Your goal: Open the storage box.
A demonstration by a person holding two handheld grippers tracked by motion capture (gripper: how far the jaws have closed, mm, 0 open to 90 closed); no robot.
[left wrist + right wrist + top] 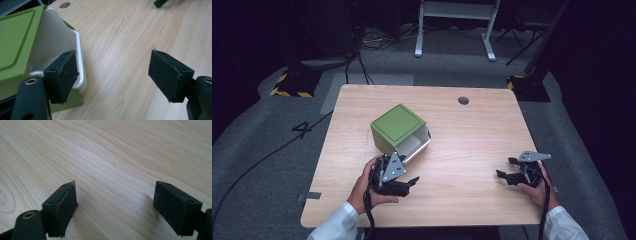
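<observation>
A green box (396, 125) with a white inner bin (417, 145) lies tipped on the wooden table (462, 130), its opening facing the front right. My left gripper (411, 184) sits just in front of the box, jaws open with nothing between them. In the left gripper view the bin's white rim (80, 62) runs just behind the left fingertip (65, 72) of the left gripper (112, 55), and whether they touch I cannot tell. My right gripper (505, 167) rests near the table's front right. In the right gripper view the right gripper (115, 185) is open over bare wood.
A round cable hole (463, 100) is set in the table's far side, also visible in the left gripper view (65, 5). Cables trail from both grippers toward the front edge. White desk legs (488, 40) and floor cables lie beyond the table.
</observation>
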